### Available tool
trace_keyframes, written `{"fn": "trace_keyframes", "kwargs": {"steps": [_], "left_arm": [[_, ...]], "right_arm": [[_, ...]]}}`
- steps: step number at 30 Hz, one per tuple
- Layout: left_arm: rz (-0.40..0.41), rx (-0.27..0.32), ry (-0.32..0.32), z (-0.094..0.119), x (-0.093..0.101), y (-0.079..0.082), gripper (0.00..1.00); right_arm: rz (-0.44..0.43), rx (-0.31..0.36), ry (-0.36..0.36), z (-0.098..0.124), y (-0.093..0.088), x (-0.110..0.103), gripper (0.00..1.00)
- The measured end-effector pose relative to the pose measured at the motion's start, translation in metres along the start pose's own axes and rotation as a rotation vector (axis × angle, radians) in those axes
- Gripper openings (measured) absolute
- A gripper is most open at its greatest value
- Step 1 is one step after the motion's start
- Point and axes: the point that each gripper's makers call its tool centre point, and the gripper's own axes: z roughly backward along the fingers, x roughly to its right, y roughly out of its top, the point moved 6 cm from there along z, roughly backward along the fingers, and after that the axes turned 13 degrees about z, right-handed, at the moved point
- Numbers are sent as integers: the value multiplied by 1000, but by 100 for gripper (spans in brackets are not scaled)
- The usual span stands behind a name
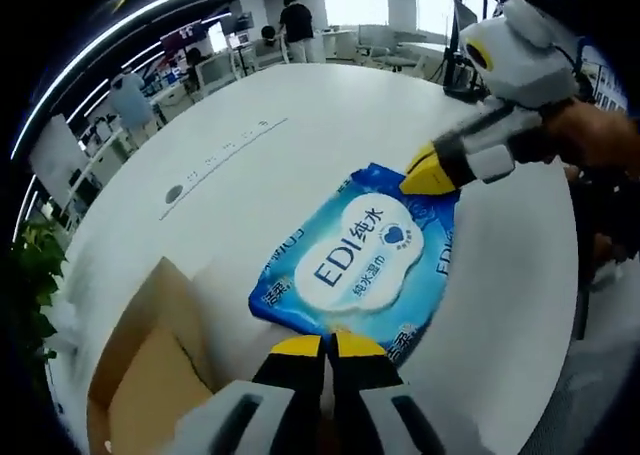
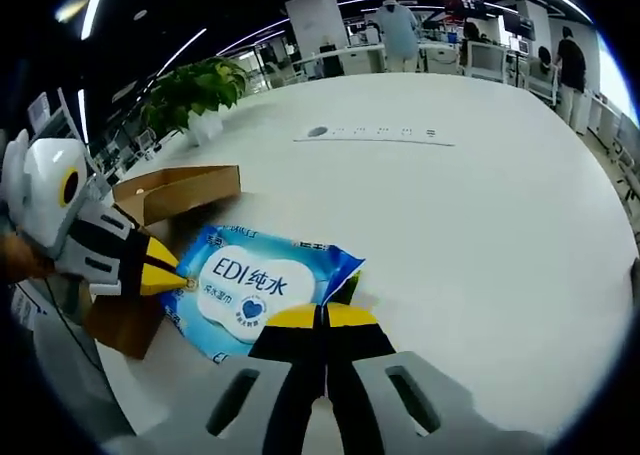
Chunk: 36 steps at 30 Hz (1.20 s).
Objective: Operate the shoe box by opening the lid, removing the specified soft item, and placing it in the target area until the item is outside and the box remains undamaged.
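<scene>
- Holding the blue plastic wet-wipe pack with the white label (image 1: 360, 265) by 2 opposite edges, the 2 grippers carry it just above the round white table (image 1: 300, 125); the step in hand is judged to be the setting-down in the target area.
- In the left gripper view, the left gripper (image 1: 328, 343) is seen clenched on the near edge of the pack, yellow tips together.
- In the right gripper view, the right gripper (image 2: 322, 317) is likewise clamped on its own near edge, where the film is bunched upward.
- Both ends should be lowered level and together, so the soft pack is not stretched or twisted between the 2 grips.
- Release is best made only once the pack lies flat on bare table.
- Just beside the pack, the open brown cardboard shoe box (image 2: 170, 195) stands with its flap raised; it should be kept clear of, so its walls are not struck.
</scene>
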Motion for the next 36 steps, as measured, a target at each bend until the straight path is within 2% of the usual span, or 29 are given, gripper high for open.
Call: {"fn": "trace_keyframes", "kwargs": {"steps": [2, 3, 11, 14, 18, 23, 29, 36], "left_arm": [[-56, -27, 8, 0, 2, -2, 2], [-63, -13, 19, 0, 3, -2, 2], [-62, -20, 26, 7, -1, -2, 8], [-35, -15, 12, 12, -1, -2, 13], [2, 15, -6, 17, -2, -1, 18], [46, 44, -34, 25, -1, 2, 22], [108, 82, -78, 38, 0, 1, 24], [147, 113, -87, 53, -4, -6, 24]], "right_arm": [[-3, 6, 0, 0, 0, 0, 0], [-5, 5, -3, 0, 0, 0, 0], [-25, 31, -14, 1, 2, 2, 4], [-58, 40, -6, 4, 3, 1, 12], [-35, 36, -13, 7, 1, -1, 11], [-51, 28, -8, 11, -2, -2, 13], [-75, 14, -4, 13, -8, -4, 15], [-81, -2, -3, 14, -12, -5, 13]]}}
